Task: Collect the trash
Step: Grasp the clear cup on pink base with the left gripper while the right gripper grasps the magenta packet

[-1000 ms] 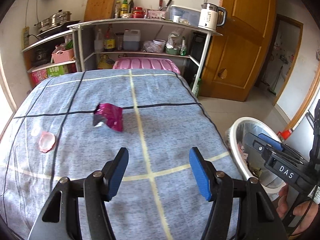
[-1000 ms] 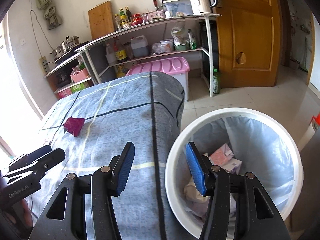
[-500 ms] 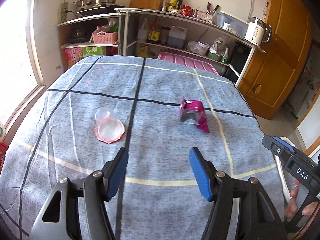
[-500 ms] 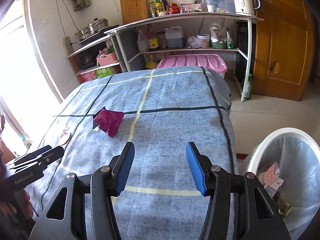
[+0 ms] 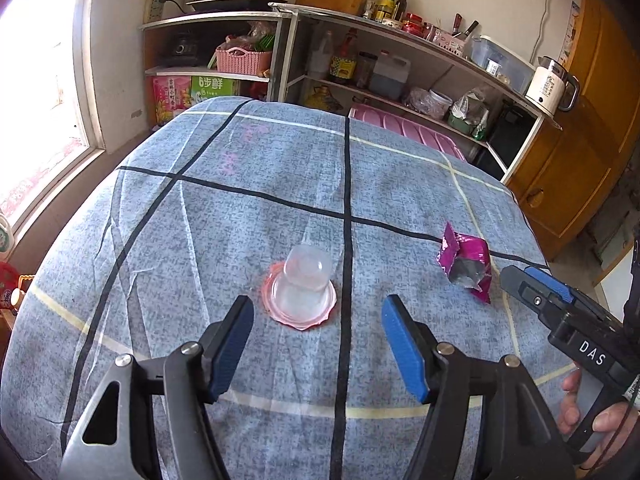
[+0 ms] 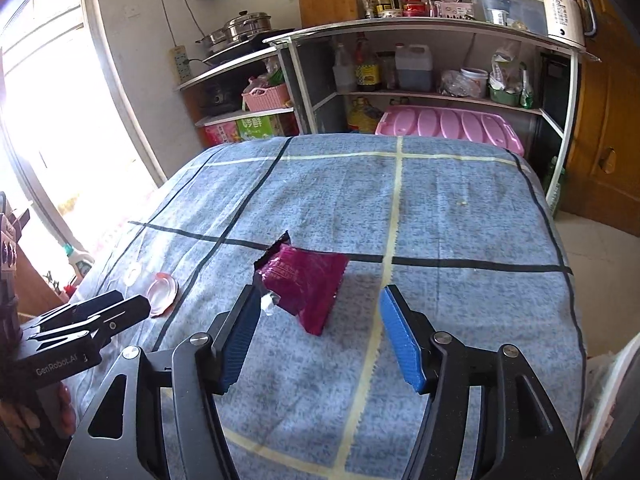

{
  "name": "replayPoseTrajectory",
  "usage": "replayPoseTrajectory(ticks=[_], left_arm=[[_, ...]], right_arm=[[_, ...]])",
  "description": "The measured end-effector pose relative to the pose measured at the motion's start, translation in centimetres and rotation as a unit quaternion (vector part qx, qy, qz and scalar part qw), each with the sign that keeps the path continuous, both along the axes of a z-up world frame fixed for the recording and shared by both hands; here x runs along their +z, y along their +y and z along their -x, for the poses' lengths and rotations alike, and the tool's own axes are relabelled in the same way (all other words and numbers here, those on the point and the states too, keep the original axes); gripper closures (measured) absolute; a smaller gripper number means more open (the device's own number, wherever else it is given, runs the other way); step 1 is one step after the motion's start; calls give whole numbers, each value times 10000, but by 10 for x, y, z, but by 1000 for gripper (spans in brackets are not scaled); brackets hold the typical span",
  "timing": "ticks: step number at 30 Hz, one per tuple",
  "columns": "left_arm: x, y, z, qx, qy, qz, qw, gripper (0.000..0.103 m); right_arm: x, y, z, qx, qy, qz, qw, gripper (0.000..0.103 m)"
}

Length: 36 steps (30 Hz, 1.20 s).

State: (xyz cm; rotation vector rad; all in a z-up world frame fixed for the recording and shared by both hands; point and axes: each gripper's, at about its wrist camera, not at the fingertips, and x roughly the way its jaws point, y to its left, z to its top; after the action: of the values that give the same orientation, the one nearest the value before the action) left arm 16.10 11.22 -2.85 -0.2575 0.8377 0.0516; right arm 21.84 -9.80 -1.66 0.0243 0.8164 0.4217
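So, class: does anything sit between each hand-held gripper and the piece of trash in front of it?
Nothing visible: only bare tablecloth separates the left hand-held gripper, jaws opening, from the jelly cup, and the right hand-held gripper, also opening, from the magenta wrapper.

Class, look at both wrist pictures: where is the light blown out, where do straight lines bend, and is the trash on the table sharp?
Left wrist view: window glare whites out the left edge; shelf bows; clear cup and magenta wrapper sharp. Right wrist view: window overexposed, washing the tablecloth's left side; dark corners; wrapper crisp.
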Motion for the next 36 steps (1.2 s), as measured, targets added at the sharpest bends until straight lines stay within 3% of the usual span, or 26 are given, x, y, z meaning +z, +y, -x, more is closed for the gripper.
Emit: replayPoseTrajectory(ticks=[4, 8, 18, 21, 23, 28, 36], left_arm=[[-1, 4, -4, -25, -17, -43, 10000, 34], [-5, 9, -12, 46, 18, 107, 9999, 34], [-18, 6, -30, 74, 191, 64, 9998, 34], [-18, 6, -32, 41, 182, 44, 9998, 34], [-19, 6, -33, 61, 155, 51, 9998, 38], [-19, 4, -36, -23, 171, 11, 9999, 61], [-16, -3, -28, -94, 114, -32, 9999, 62]], right_arm=[[0, 4, -5, 28, -40, -79, 10000, 40], [-5, 12, -19, -61, 158, -199, 9997, 39], [-22, 20, -39, -297, 474, -181, 9983, 39], [-22, 22, -39, -319, 427, -67, 9986, 47], [-23, 22, -38, -280, 443, -94, 9986, 60], [-22, 21, -37, -290, 375, -116, 9988, 64], [-20, 14, -31, -346, 343, -212, 9986, 69]])
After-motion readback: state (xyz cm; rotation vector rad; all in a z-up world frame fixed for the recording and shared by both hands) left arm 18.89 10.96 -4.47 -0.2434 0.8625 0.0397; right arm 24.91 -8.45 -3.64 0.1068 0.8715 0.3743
